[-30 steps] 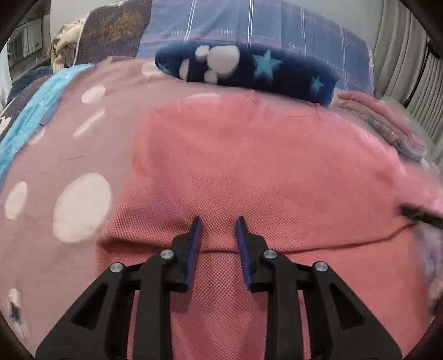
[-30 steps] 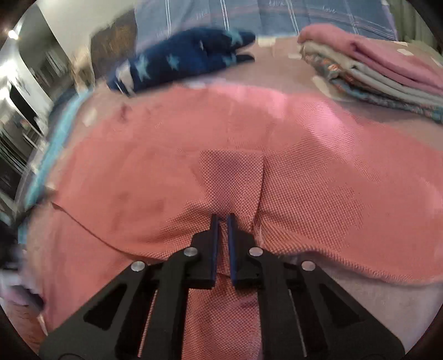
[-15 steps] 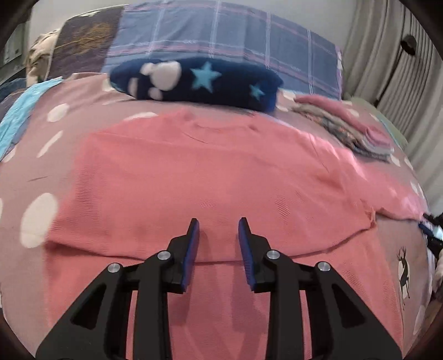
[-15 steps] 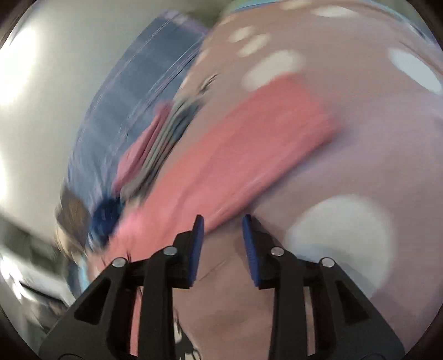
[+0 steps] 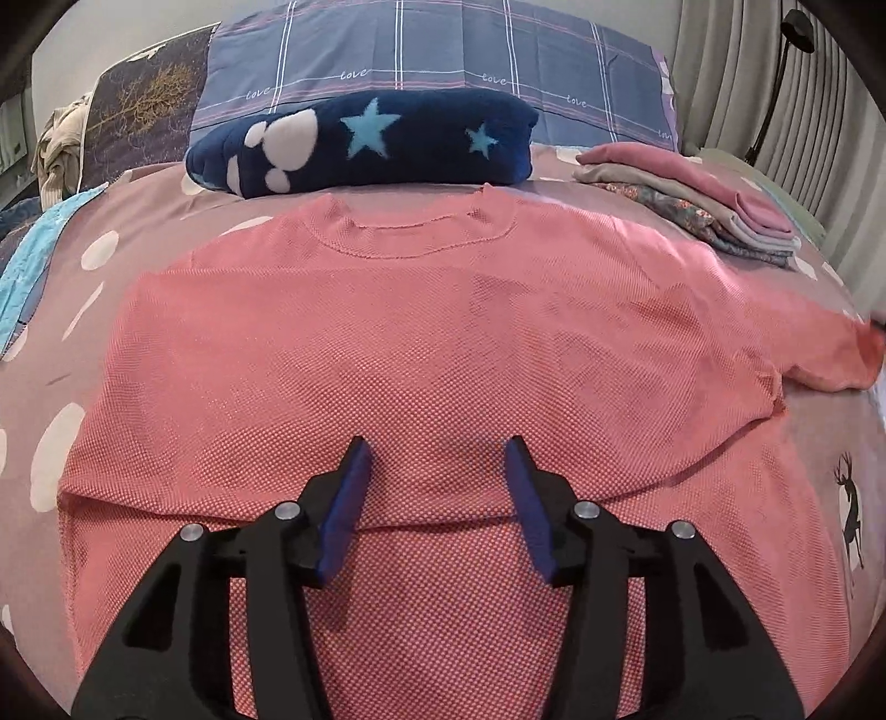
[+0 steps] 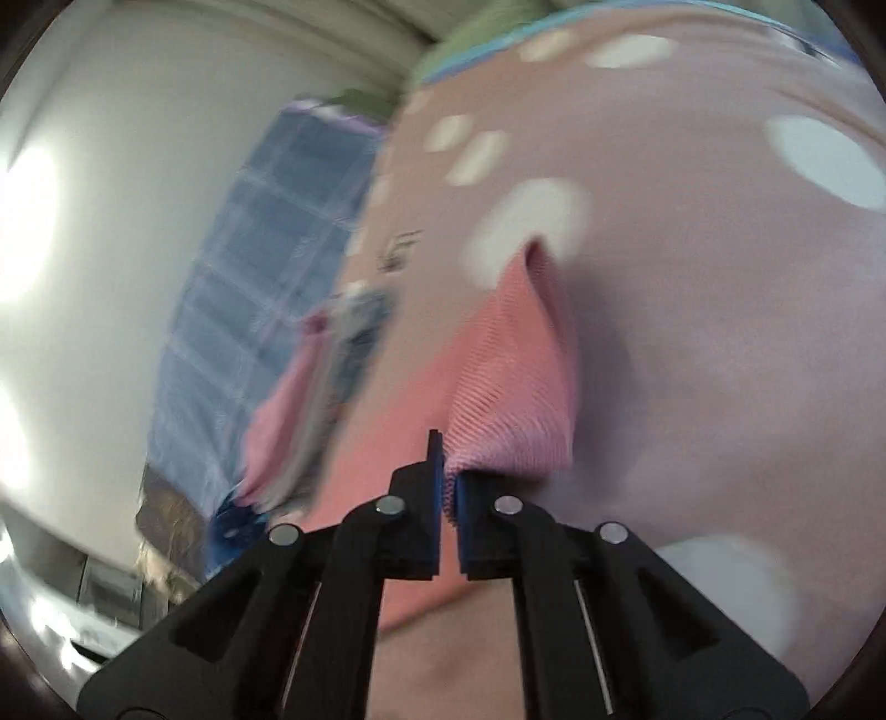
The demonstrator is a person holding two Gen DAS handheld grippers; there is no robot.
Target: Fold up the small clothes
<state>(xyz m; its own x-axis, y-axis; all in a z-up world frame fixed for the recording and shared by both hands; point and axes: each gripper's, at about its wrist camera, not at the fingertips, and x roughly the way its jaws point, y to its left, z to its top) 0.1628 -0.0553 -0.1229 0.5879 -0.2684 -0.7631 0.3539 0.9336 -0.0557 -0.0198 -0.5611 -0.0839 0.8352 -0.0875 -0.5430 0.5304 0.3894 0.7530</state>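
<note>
Left gripper (image 5: pixel 437 471): we see its two blue-padded fingers spread wide, with nothing between them. It hovers low over the front part of the shirt, and we cannot tell whether the tips touch the cloth.

Right gripper (image 6: pixel 447 465): our right wrist view shows the fingers drawn almost together, only a thin slit between the pads, and pink knit cloth pinched in that slit. The cloth rises from the tips as a raised, folded flap.

Pink shirt (image 5: pixel 432 343): it lies spread on the bed, collar toward the pillows and hem toward us. A fold line crosses it just ahead of the left gripper's tips. Its right sleeve (image 5: pixel 830 354) stretches out to the right edge of the left view; the piece gripped on the right (image 6: pixel 509 387) is the same pink knit, which looks like that sleeve's end, though the view is blurred.

Bedspread (image 5: pixel 72 288): dusty pink with white dots, and a small deer print (image 5: pixel 850 515) beside the shirt's right edge.

Navy blanket (image 5: pixel 365 144): folded, with stars and a paw print, lying just beyond the shirt's collar.

Checked pillow (image 5: pixel 443 50): blue-grey, standing behind the navy blanket.

Folded pile (image 5: pixel 698 199): a short stack of clothes, pink on top, to the right of the collar and apart from the shirt.

Curtain (image 5: pixel 775 83): pale pleats at the far right.
</note>
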